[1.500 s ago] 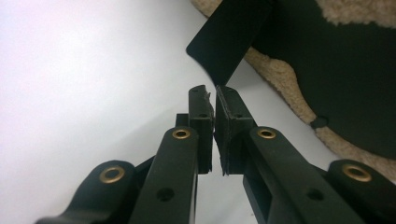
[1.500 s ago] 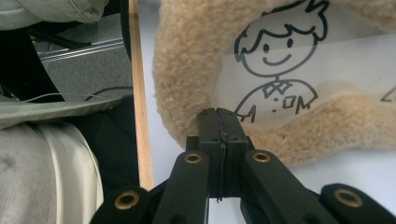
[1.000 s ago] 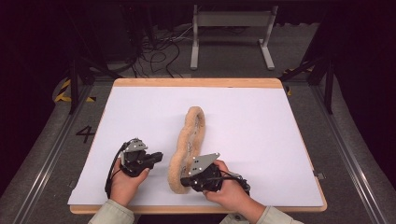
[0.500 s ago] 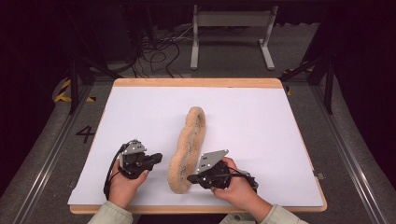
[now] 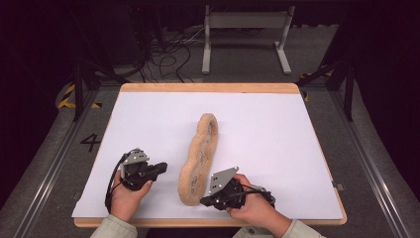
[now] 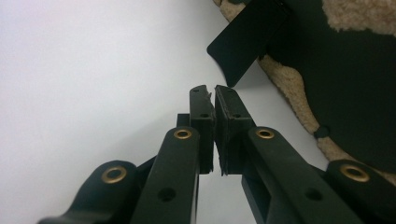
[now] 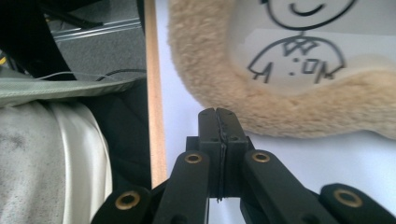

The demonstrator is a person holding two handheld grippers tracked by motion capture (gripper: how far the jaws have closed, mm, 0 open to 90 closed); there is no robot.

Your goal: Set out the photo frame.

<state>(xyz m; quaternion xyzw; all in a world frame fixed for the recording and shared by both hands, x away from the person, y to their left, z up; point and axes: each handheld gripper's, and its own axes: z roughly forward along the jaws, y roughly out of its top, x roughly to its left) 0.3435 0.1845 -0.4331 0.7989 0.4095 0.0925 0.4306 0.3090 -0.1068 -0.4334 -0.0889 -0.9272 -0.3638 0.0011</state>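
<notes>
Both grippers were pressed together and held nothing — the left gripper (image 5: 161, 168) with a sliver of gap between its pads, the right gripper (image 5: 205, 201) fully closed, just beside the near end of the fleecy tan insole (image 5: 198, 161). It lay lengthwise on the white table (image 5: 297, 148), a doodle figure on its pale lining. Since the earlier frame, the right gripper had slid nearer the table's front edge — off the insole.

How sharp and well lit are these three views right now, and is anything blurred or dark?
High view: white table sheet evenly bright, surroundings dark, fleecy tan item a little soft. Left gripper view: the left gripper is crisp, while the right gripper beyond is a dark, blurred silhouette. Right gripper view: closed jaws sharp, the cartoon drawing slightly blurred.
</notes>
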